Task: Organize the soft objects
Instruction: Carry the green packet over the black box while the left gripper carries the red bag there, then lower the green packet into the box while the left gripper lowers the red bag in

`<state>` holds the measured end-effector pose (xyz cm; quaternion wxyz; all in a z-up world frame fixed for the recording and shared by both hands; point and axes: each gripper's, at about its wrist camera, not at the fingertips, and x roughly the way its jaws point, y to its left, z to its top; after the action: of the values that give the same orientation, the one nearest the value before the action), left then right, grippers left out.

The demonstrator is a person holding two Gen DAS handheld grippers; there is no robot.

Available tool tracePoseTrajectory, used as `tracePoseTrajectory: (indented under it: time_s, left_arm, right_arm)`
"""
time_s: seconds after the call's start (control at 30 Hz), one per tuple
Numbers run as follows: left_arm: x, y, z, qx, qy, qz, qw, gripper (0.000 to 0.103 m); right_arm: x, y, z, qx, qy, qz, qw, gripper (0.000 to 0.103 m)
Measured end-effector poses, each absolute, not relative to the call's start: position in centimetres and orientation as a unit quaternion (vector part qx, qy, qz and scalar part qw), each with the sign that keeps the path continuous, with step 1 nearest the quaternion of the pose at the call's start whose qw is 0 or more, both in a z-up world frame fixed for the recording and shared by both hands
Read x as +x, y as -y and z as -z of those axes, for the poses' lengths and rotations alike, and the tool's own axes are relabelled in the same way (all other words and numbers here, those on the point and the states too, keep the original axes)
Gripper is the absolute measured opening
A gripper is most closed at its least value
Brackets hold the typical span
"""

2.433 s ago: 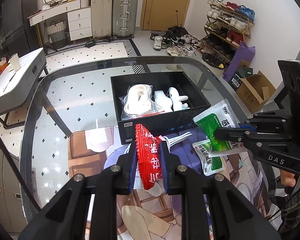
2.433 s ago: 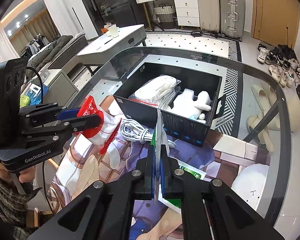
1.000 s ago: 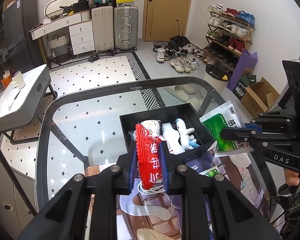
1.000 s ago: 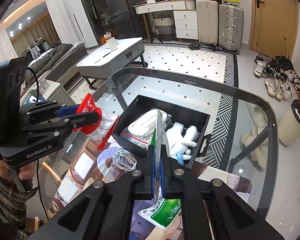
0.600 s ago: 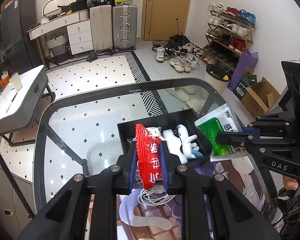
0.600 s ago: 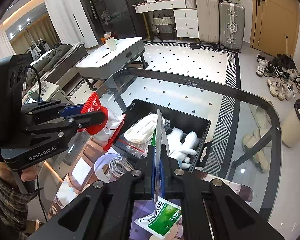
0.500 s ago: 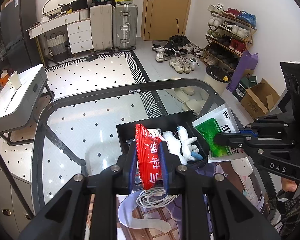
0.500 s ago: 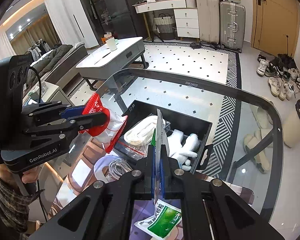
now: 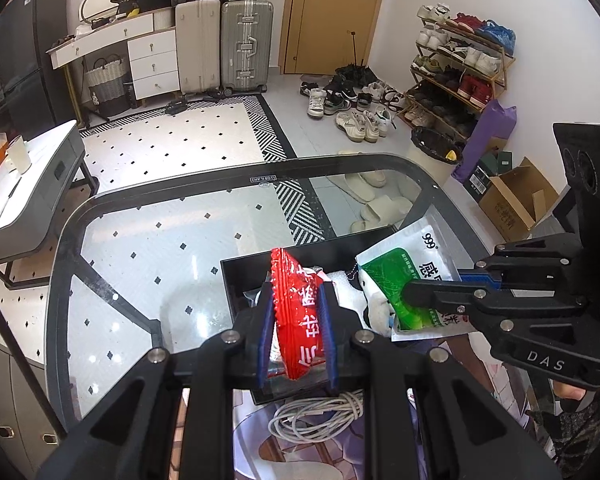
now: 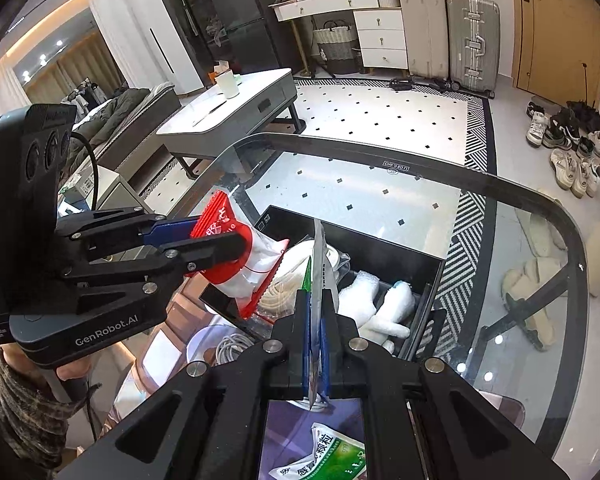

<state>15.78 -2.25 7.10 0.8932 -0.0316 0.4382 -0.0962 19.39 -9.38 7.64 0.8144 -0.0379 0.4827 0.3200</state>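
From the left wrist, the left gripper (image 9: 296,320) has its jaws clamped on a red packet (image 9: 298,316), held upright above the black box (image 9: 236,280). The box's near wall lies just below.

From the right wrist, the right gripper (image 10: 315,328) pinches a green sachet (image 10: 320,264) edge-on over the box's middle. The plush toy (image 10: 380,304) and white bundle (image 10: 296,276) fill the floor; I'd say room is tight.

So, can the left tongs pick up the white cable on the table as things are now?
Probably not: the left tongs are already shut on the red packet, which must go first. The cable itself lies uncovered beside the black box.
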Motion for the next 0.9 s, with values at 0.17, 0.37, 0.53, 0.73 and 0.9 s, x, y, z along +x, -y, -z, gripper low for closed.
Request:
tracePoseTrajectory:
  time_s: [0.17, 0.37, 0.53, 0.73, 0.9]
  left_arm:
    - [16.8, 1.9, -5.9, -0.048, -0.446, 0.103, 0.888, 0.019]
    - [17.7, 1.8, -4.5, -0.062, -0.46, 0.109, 0.879, 0.019]
    - [17.9, 2.1, -3.5, -0.066, -0.469, 0.11, 0.874, 0.019]
    - [18.3, 2.7, -2.5, -0.064, -0.478, 0.109, 0.869, 0.019]
    - [18.6, 2.5, -2.1, -0.067, -0.482, 0.106, 0.867, 0.02]
  right_arm:
    - [20.6, 9.2, -6.5, -0.021, -0.491, -0.327, 0.807, 0.004]
    - [22.0, 9.1, -4.8, -0.003, -0.505, -0.335, 0.795, 0.004]
    - [22.8, 8.9, -2.9, -0.003, -0.522, -0.328, 0.788, 0.004]
    - [23.7, 9.3, -1.3, -0.002, -0.533, -0.313, 0.786, 0.004]
    - [24.2, 9.5, -0.5, -0.034, -0.538, -0.284, 0.793, 0.005]
